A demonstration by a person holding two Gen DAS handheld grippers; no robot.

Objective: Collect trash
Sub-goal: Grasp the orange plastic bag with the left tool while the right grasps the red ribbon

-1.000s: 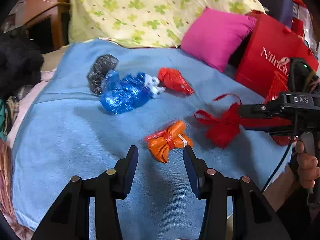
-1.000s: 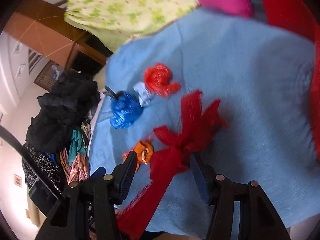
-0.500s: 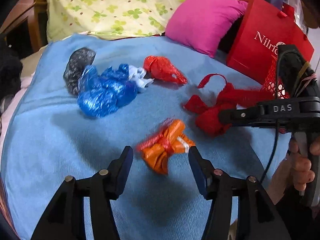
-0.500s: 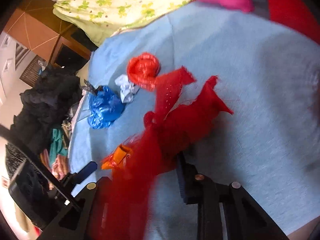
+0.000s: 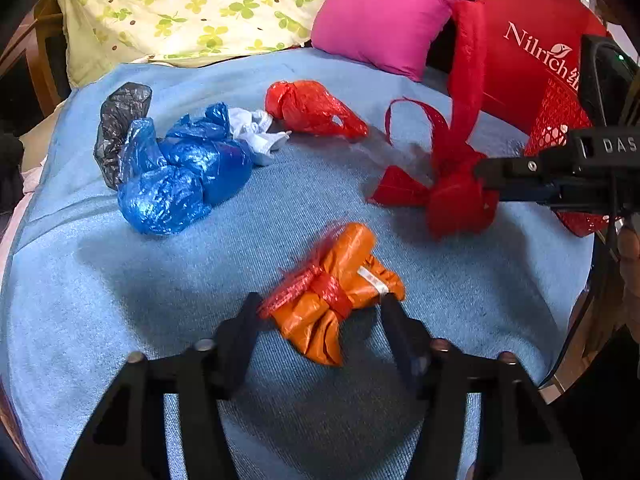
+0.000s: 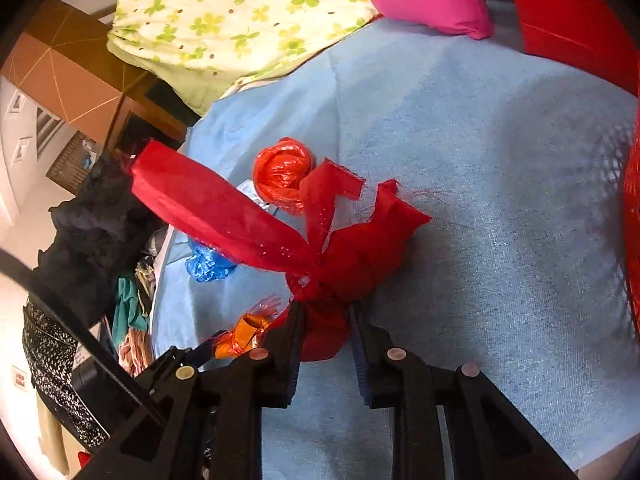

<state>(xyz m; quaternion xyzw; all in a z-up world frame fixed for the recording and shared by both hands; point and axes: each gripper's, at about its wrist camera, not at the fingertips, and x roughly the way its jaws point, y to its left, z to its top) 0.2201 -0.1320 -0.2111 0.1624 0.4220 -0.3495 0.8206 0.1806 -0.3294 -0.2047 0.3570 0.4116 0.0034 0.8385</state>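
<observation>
A knotted orange plastic bag (image 5: 336, 292) lies on the blue bedspread (image 5: 80, 280). My left gripper (image 5: 318, 312) is open, its fingers on either side of the orange bag. My right gripper (image 6: 326, 320) is shut on a red cloth bag (image 6: 352, 252) with long strips, held just above the spread; it shows at the right of the left wrist view (image 5: 456, 196). Further back lie a blue plastic bag (image 5: 180, 176), a black bag (image 5: 120, 120), a white scrap (image 5: 256, 132) and a red plastic bag (image 5: 312, 108).
A red paper carrier bag (image 5: 532, 40) stands at the back right beside a pink cushion (image 5: 384, 12). A yellow clover-print pillow (image 5: 192, 4) lies at the back. Dark clothes (image 6: 92, 232) pile beside the bed's left edge.
My left gripper moved forward until its fingers flank the orange bag. My right gripper closed on the red cloth bag and lifted it, its strips swinging up.
</observation>
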